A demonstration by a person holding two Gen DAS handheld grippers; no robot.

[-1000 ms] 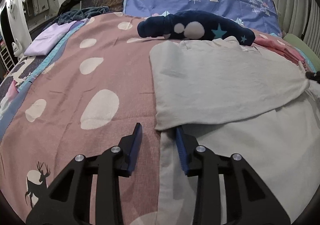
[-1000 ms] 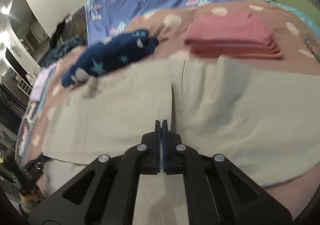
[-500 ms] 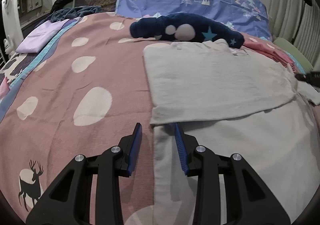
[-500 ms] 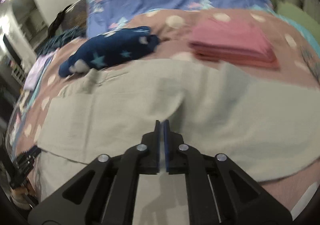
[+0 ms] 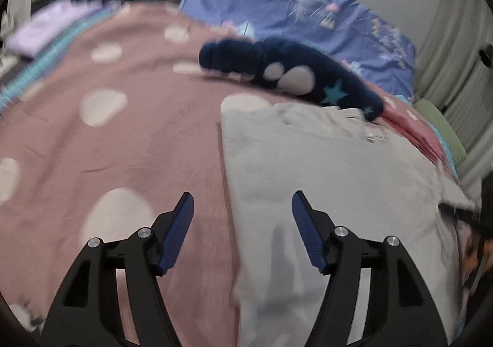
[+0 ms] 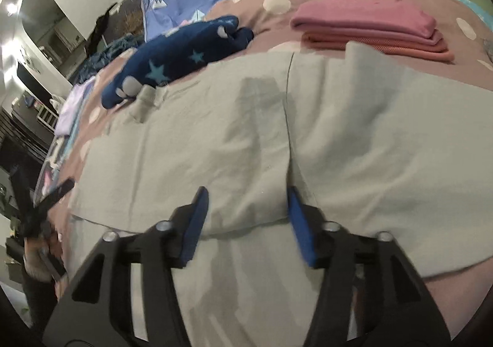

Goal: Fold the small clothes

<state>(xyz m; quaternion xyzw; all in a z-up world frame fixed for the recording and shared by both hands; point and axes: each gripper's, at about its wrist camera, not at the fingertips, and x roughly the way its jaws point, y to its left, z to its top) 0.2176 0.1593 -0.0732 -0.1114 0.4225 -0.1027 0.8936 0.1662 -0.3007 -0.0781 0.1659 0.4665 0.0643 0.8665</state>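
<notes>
Just spread wide on the left gripper (image 5: pixel 242 196), from a narrow gap a second ago to well apart now, with nothing pinched between the blue pads, only straddling the left edge of the grey garment (image 5: pixel 323 168) where it meets the pink spotted bedspread (image 5: pixel 123 137). Also shifted along that edge, going by the heavy blur and the flap's near hem no longer showing right ahead of the tips. Same story on the right gripper (image 6: pixel 247 191): pressed together a second ago, now clearly apart either side of the flap's near hem, maybe brushing cloth but not clamped on it. So, let go on both sides and flap laid down, by the look of it. As for where to find the garment: flat mid-bed, top flap folded over the lower layer, touching the navy star-print piece (image 6: pixel 185 54) at the far edge, with the folded pink stack (image 6: pixel 369 26) just beyond on the right. For doing this step well: probably worth smoothing first, since still a bit puffy near the hem and creased along the centre seam. Then go for two corners on one side, pinch both layers, lift level and together, carry over without dragging the bottom layer. Keep clear of the navy piece or risk pulling it along. Can't tell from the blurred left view how neat that left edge really is.
</notes>
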